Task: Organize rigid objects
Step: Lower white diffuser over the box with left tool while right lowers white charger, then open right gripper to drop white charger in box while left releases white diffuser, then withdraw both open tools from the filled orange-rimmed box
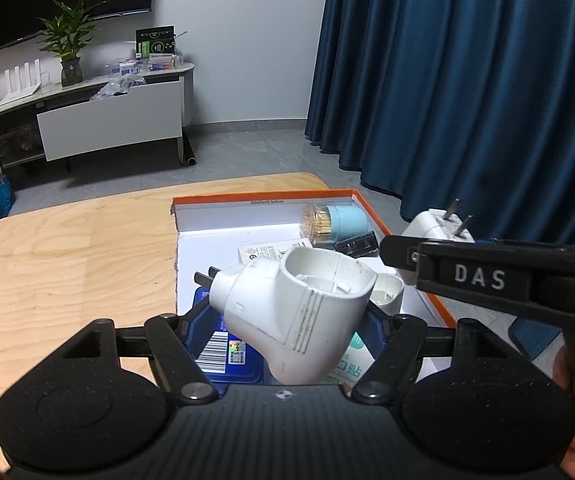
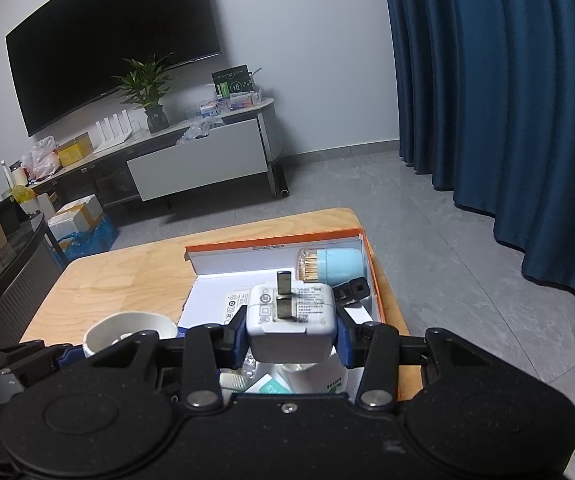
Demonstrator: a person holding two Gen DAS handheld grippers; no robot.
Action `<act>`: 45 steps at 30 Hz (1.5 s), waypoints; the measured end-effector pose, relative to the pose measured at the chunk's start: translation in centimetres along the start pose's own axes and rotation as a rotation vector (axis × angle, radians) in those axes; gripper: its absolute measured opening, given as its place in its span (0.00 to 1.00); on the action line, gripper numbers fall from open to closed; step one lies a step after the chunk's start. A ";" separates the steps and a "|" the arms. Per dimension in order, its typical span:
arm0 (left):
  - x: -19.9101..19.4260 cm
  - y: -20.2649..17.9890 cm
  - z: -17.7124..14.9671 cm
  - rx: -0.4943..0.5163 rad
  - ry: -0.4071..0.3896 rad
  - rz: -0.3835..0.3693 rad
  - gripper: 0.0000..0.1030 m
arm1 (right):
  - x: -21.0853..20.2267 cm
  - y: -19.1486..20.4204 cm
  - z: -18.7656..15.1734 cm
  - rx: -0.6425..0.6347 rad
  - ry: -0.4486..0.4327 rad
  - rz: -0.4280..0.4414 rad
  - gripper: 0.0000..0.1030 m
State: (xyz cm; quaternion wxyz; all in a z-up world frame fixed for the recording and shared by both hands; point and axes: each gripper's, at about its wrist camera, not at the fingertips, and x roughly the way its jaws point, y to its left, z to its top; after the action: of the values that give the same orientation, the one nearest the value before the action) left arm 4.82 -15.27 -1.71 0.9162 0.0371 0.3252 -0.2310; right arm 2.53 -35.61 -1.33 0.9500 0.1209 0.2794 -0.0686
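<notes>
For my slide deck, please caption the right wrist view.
Right hand-held gripper clamps a white charger, prongs up, above the orange-rimmed box.

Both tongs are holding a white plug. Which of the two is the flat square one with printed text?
The square charger in the right tongs. The left tongs grip a bulky plug-in device with a round hollow socket.

White plastic angled plug adapter (image 1: 295,316) is held tilted; white square charger (image 2: 291,316) is clamped, prongs up, above orange-rimmed box (image 2: 371,276).
</notes>
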 end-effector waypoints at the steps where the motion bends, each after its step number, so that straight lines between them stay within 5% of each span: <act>1: 0.1 0.0 0.1 0.001 0.000 -0.001 0.71 | 0.3 0.0 0.1 0.002 0.003 0.001 0.50; 16: 1.2 0.0 0.5 0.003 0.010 0.001 0.71 | 4.4 -0.6 2.3 -0.017 0.026 0.022 0.50; 19: 1.4 -0.1 0.6 0.003 0.012 0.000 0.71 | 4.8 -1.0 2.9 -0.006 0.005 0.035 0.57; 32: 2.3 -0.9 0.9 0.008 0.015 -0.031 0.71 | -0.4 -4.2 1.6 0.061 -0.093 -0.050 0.57; 45: 2.5 -1.4 0.7 0.022 0.011 -0.073 0.77 | -3.4 -3.3 -0.5 0.044 -0.103 -0.031 0.57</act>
State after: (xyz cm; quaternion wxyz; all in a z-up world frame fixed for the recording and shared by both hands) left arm 6.32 -17.65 -2.53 0.9050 0.0366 0.3287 -0.2676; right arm -1.19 -38.46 -0.55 0.9591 0.1337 0.2307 -0.0956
